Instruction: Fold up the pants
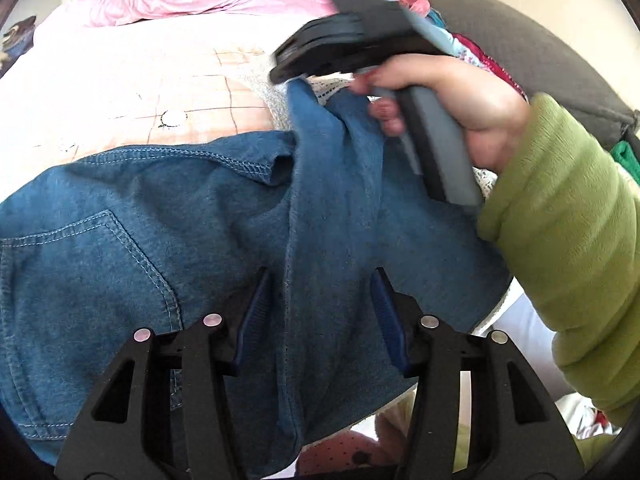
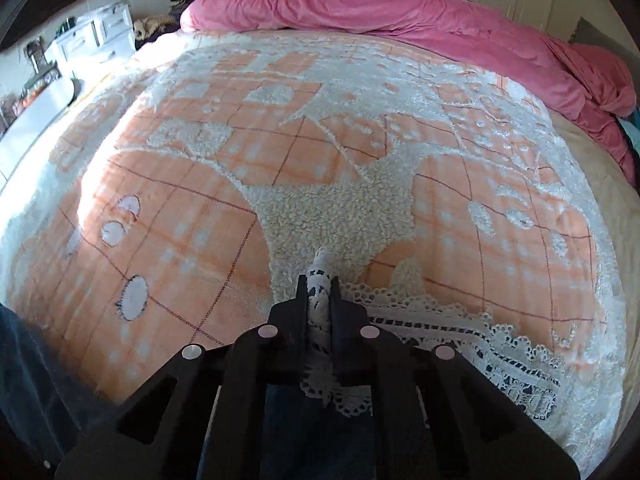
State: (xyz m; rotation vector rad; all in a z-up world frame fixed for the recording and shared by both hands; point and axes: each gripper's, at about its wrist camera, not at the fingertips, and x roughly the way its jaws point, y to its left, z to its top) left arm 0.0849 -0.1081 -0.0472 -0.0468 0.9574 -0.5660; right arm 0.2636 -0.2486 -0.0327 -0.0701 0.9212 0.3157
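Observation:
Blue denim pants [image 1: 180, 240] lie across the bed, back pocket at the left. My left gripper [image 1: 320, 300] is open just above the denim, its blue-padded fingers [image 1: 256, 312] either side of a fold ridge. My right gripper [image 1: 288, 72] shows at the pants' far end, held by a hand in a green sleeve. In the right wrist view my right gripper [image 2: 319, 284] is shut on the pants' white lace trim [image 2: 460, 328], with denim [image 2: 312, 432] below the jaws. It holds this low over the blanket.
The bed is covered by an orange and white fleece blanket [image 2: 280, 168]. A rumpled pink duvet [image 2: 400, 8] lies along the far side. White drawers [image 2: 96, 36] stand left of the bed. Colourful clothes [image 1: 472, 48] and a dark grey headboard [image 1: 540, 48] are at the right.

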